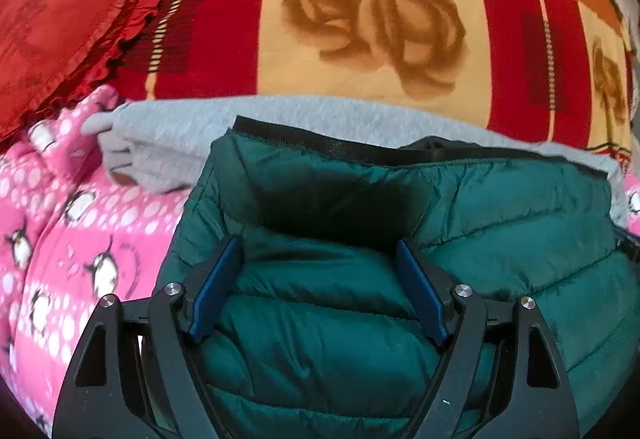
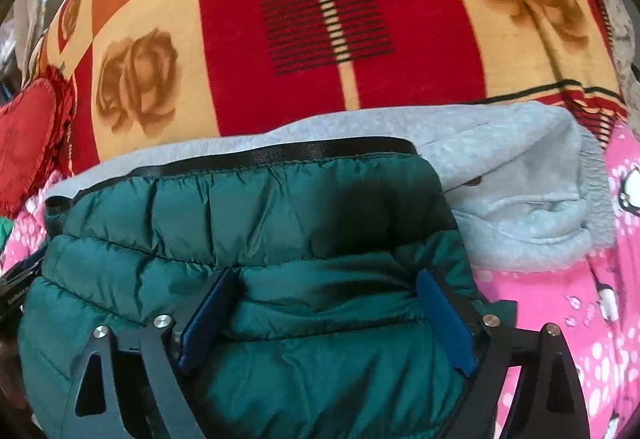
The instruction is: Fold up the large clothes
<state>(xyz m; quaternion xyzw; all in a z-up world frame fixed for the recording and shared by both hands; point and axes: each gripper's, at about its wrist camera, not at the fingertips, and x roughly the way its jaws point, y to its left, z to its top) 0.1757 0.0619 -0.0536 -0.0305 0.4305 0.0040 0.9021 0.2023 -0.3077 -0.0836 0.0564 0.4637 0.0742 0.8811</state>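
A dark green quilted puffer jacket point(image 1: 460, 223) with a black trimmed edge lies folded on a grey sweatshirt point(image 1: 172, 139). My left gripper point(image 1: 318, 251) is open, its blue pads point(image 1: 218, 287) spread just above the jacket's left part. In the right wrist view the same jacket point(image 2: 240, 223) lies over the grey sweatshirt point(image 2: 520, 183). My right gripper point(image 2: 326, 279) is open too, its blue pads point(image 2: 448, 319) spread over the jacket's right part. Neither gripper holds any cloth.
The clothes rest on a pink penguin-print blanket point(image 1: 80, 239), which also shows in the right wrist view point(image 2: 568, 319). Beyond lies a red and cream rose-patterned blanket point(image 1: 360, 19). A red heart-shaped frilled cushion point(image 1: 60, 27) sits at the far left.
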